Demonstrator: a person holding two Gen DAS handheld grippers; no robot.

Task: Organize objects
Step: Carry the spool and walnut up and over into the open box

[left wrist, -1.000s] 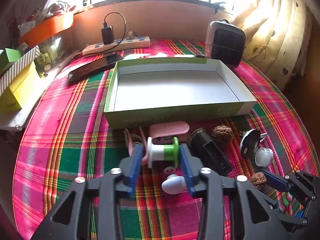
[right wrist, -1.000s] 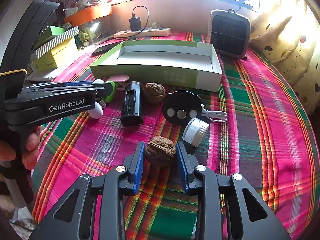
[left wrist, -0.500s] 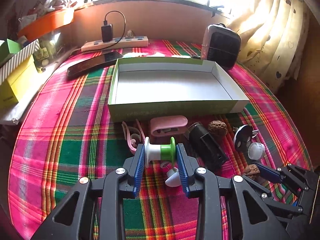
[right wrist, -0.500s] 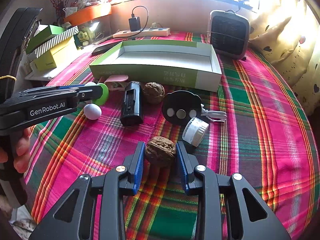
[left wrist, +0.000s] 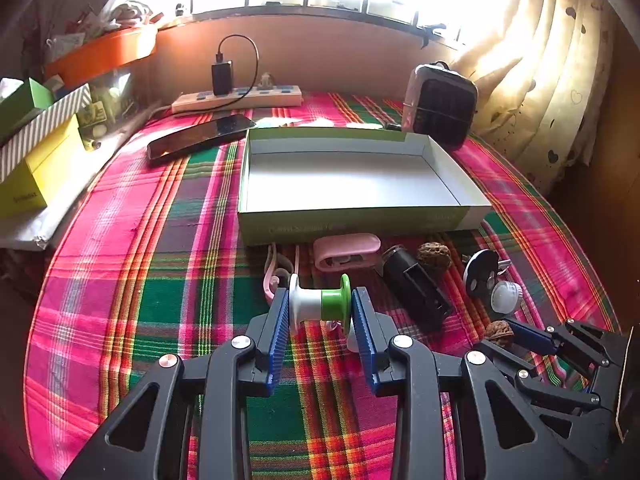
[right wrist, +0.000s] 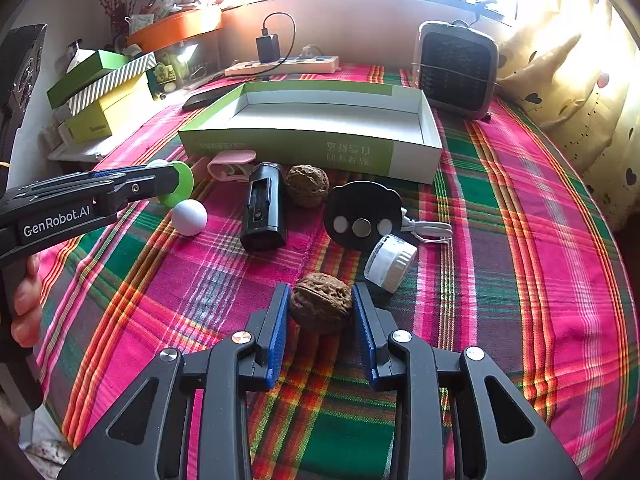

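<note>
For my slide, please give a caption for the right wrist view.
Right gripper clamps a walnut on the plaid cloth, before the empty green box.

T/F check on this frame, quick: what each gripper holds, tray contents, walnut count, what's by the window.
1. The left gripper is shut on the white-and-green plastic spool. True.
2. The right gripper holds the small white ball. False: it is shut on a brown wrinkled walnut; the ball lies on the plaid tablecloth.
3. The shallow green-and-white cardboard tray already holds items. False: its floor is bare.
4. A second walnut lies beside the black rectangular case. True.
5. The small dark-grilled heater stands inside the tray. False: it stands on the cloth behind the tray's far right corner.
</note>
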